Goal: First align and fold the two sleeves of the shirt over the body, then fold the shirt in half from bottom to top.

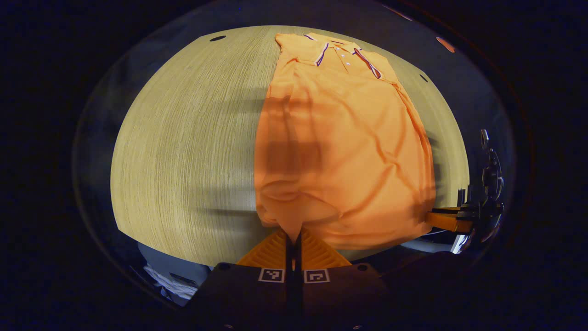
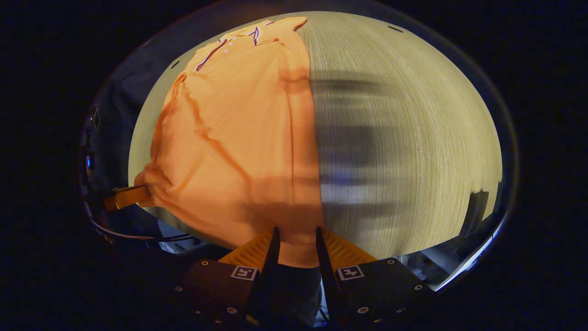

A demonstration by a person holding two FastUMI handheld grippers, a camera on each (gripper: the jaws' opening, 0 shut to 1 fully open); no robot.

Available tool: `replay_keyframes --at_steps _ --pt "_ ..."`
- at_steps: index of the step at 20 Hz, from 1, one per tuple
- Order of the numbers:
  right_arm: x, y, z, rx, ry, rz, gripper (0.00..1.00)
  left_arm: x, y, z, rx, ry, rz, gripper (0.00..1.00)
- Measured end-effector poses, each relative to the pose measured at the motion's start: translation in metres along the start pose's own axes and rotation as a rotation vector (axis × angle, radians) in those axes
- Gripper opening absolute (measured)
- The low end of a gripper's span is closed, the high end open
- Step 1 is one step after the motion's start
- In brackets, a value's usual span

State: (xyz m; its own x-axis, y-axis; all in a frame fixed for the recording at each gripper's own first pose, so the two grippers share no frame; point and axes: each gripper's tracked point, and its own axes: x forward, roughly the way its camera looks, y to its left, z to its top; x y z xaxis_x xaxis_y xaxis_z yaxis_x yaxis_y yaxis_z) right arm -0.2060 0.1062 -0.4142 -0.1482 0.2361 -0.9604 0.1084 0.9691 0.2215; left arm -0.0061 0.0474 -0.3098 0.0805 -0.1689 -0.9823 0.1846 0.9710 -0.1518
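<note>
Left gripper view: orange polo shirt [image 1: 349, 147] lay flat on the wood-grain counter [image 1: 183, 151], collar [image 1: 342, 48] at the far end, sleeves already folded over the body so the outline read as a narrow rectangle. Left tool [image 1: 294, 241] had its fingers drawn together on the near hem corner, cloth bunched and puckered at the grip. Right tool [image 1: 452, 220] showed at the far right edge, at the other hem corner.

Right gripper view: right tool [image 2: 296, 243] fingers stood slightly apart with the hem [image 2: 298, 253] lying between them; whether they actually pressed the cloth, cannot tell. Left tool [image 2: 126, 196] was seen at the left, pinching its corner.

Judgement: stage was the bottom-to-top fold, hem about to be carried toward the collar.

Risks:
- right corner may slip free if the grip is loose, giving a skewed fold;
- uneven lift between hands would drag the body and pull the tucked sleeves out;
- bunched left corner could set a crease.
</note>
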Motion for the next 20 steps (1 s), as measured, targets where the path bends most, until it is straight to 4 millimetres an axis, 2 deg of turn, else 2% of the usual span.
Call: replay_keyframes --at_steps 2,3,4,5,6,7,10,14,18,20 --pt "0.003 0.020 -0.019 -0.024 0.062 0.044 0.50 0.001 0.001 0.000 -0.003 -0.002 0.003 0.01" --pt "0.004 0.022 -0.017 -0.042 0.054 0.057 0.33 0.000 0.001 0.000 -0.009 -0.004 -0.001 0.01" --pt "0.008 0.031 -0.014 -0.002 0.048 0.121 0.04 0.002 0.000 -0.001 -0.017 -0.003 -0.010 0.01" --pt "0.003 0.035 -0.010 0.042 0.038 0.158 0.05 0.002 0.001 -0.001 -0.022 -0.001 -0.013 0.00" --pt "0.008 0.035 -0.002 0.076 0.008 0.174 0.05 0.000 0.002 -0.001 -0.021 -0.002 -0.016 0.01" --pt "0.001 0.034 0.001 0.092 -0.001 0.171 0.00 0.000 0.004 -0.001 -0.024 -0.004 -0.016 0.01" --pt "-0.005 0.048 0.008 0.103 -0.041 0.217 0.00 -0.001 0.008 -0.002 -0.041 0.001 -0.032 0.01" --pt "-0.021 0.051 0.020 0.104 -0.077 0.233 0.00 -0.005 0.008 0.002 -0.039 -0.011 -0.045 0.01" --pt "-0.033 0.041 0.030 0.136 -0.099 0.229 0.00 -0.019 0.002 0.015 -0.014 -0.045 -0.072 0.01" --pt "-0.040 0.037 0.042 0.140 -0.129 0.226 0.00 -0.026 -0.002 0.027 -0.008 -0.071 -0.081 0.01"
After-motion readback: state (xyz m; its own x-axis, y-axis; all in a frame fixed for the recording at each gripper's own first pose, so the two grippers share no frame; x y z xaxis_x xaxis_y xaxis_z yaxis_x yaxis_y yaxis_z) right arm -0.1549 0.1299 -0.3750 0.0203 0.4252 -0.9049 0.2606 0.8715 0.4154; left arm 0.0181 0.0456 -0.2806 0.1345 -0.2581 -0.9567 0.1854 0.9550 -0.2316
